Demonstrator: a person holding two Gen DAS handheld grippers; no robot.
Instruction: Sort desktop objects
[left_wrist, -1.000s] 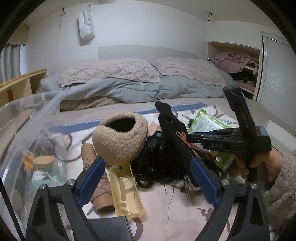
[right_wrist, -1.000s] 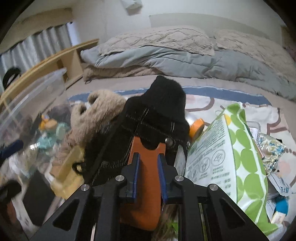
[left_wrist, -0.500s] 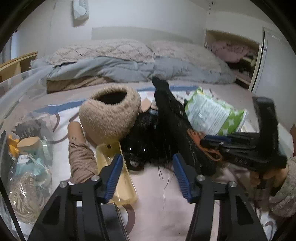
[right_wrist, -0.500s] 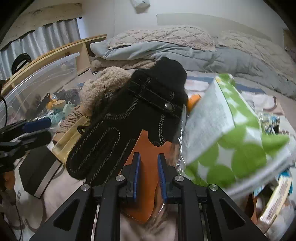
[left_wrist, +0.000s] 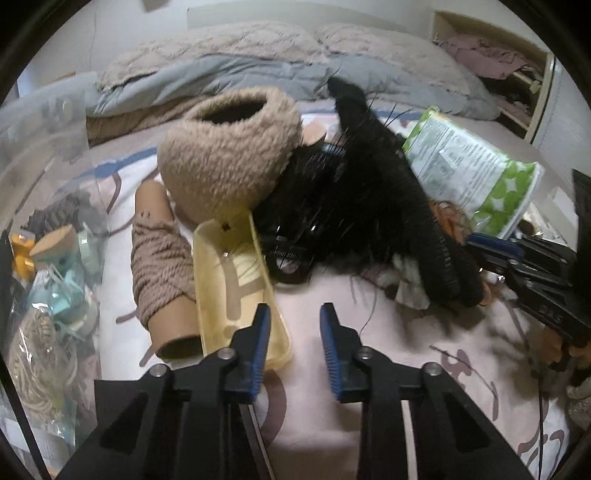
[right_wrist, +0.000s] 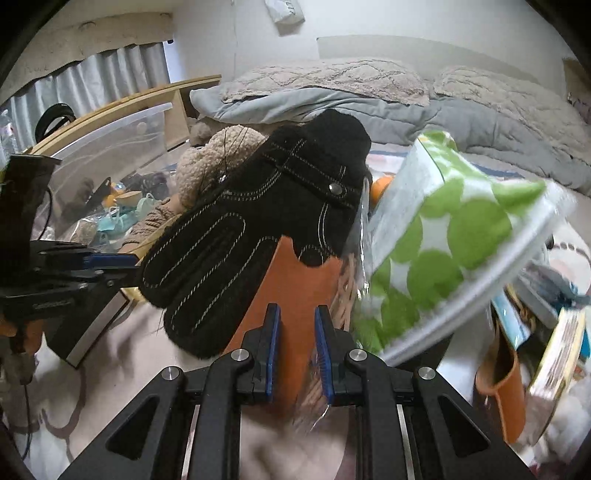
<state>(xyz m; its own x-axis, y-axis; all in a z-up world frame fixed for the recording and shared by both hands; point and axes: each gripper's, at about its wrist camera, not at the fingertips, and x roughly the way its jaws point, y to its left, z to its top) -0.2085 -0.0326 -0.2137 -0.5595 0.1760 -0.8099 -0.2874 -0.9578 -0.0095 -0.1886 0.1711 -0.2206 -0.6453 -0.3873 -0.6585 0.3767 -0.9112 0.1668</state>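
Black suede glove (right_wrist: 258, 221) hangs from the right gripper (right_wrist: 295, 354), jaws pinched on its orange cuff, lifted clear of the bed clutter so it can be sorted; the left gripper (left_wrist: 293, 347) waits part-open and empty beside the yellow tray (left_wrist: 236, 280)

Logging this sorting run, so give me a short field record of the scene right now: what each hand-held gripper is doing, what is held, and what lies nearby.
surface: patterned sheet on a bed
left hand-held gripper: open, empty, over the sheet
right hand-held gripper: shut on orange card of black glove
glove state: lifted, fingers pointing down-left
beside glove: green dotted packet, blurred
near left gripper: yellow tray, yarn spool, fuzzy tan hat
left edge: clear storage bin holding small items
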